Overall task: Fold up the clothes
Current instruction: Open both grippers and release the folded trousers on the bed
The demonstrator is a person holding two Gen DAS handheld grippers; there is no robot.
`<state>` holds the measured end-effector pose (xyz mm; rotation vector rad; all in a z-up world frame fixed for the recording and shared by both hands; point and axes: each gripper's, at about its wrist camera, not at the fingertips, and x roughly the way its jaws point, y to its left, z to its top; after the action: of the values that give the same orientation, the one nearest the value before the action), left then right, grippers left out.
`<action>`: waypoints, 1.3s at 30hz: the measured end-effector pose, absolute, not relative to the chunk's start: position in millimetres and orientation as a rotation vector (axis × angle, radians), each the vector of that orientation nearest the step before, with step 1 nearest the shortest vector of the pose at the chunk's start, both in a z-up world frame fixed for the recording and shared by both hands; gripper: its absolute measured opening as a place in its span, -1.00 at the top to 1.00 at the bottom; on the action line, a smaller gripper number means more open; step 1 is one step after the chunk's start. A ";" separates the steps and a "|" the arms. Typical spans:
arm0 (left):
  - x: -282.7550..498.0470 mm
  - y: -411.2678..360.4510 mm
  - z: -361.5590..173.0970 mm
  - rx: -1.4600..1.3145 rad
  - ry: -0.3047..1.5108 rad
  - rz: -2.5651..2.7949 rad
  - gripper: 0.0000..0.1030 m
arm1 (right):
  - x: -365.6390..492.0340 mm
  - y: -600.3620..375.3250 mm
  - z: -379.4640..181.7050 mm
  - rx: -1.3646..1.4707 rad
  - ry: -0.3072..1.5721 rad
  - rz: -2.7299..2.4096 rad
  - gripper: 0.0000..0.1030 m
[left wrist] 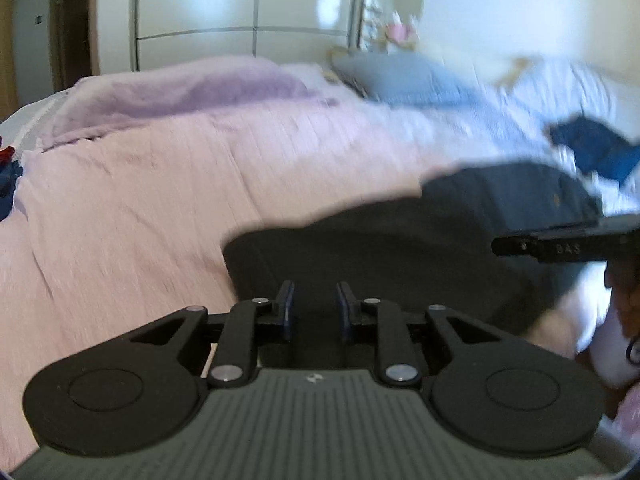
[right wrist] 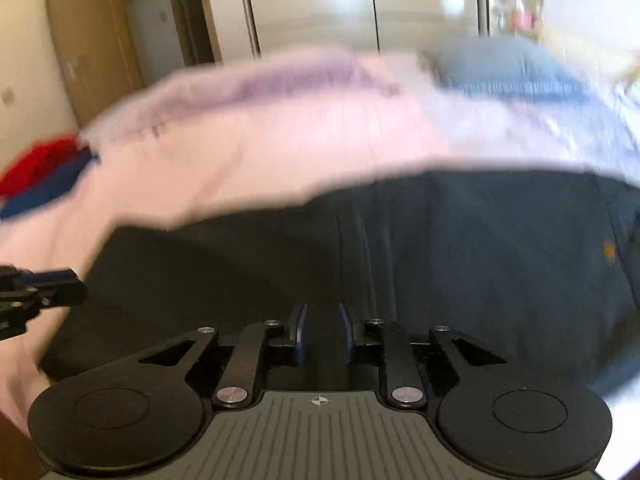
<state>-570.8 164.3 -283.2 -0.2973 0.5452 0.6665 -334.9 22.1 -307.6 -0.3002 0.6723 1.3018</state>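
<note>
A dark navy garment (left wrist: 400, 240) lies spread on the pink bedspread (left wrist: 160, 200); in the right wrist view the garment (right wrist: 440, 248) shows a small orange logo (right wrist: 608, 250) near its right side. My left gripper (left wrist: 316, 300) hovers over its near left part, open, with nothing between the blue pads. My right gripper (right wrist: 322, 326) is over the garment's near middle, also open and holding nothing. Each gripper shows in the other's view: the right gripper (left wrist: 504, 246) at the right edge, the left gripper (right wrist: 74, 286) at the left edge. Both views are motion-blurred.
A purple blanket (left wrist: 180, 96) and a blue pillow (left wrist: 400, 76) lie at the far side of the bed. Dark blue clothes (left wrist: 596, 152) are heaped at the right; red and blue clothes (right wrist: 40, 176) sit at the left edge. White wardrobe doors (left wrist: 240, 8) stand behind.
</note>
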 end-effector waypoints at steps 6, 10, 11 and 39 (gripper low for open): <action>-543.4 198.7 -303.3 -0.286 0.538 0.708 0.67 | -334.7 82.0 -327.9 -0.355 0.556 1.310 0.60; -533.0 206.4 -326.2 -0.261 0.563 0.730 0.67 | -324.9 92.8 -362.2 -0.388 0.572 1.297 0.73; -530.4 208.3 -331.9 -0.255 0.570 0.735 0.67 | -320.7 91.1 -361.8 -0.360 0.589 1.302 0.75; -554.5 85.3 -291.1 -0.385 0.666 0.906 0.69 | -346.2 -24.8 -329.8 -0.436 0.660 1.288 0.57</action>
<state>-554.5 85.3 -291.1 -0.3852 0.6661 0.9064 -346.2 -24.8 -329.8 -0.4360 0.6601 1.2878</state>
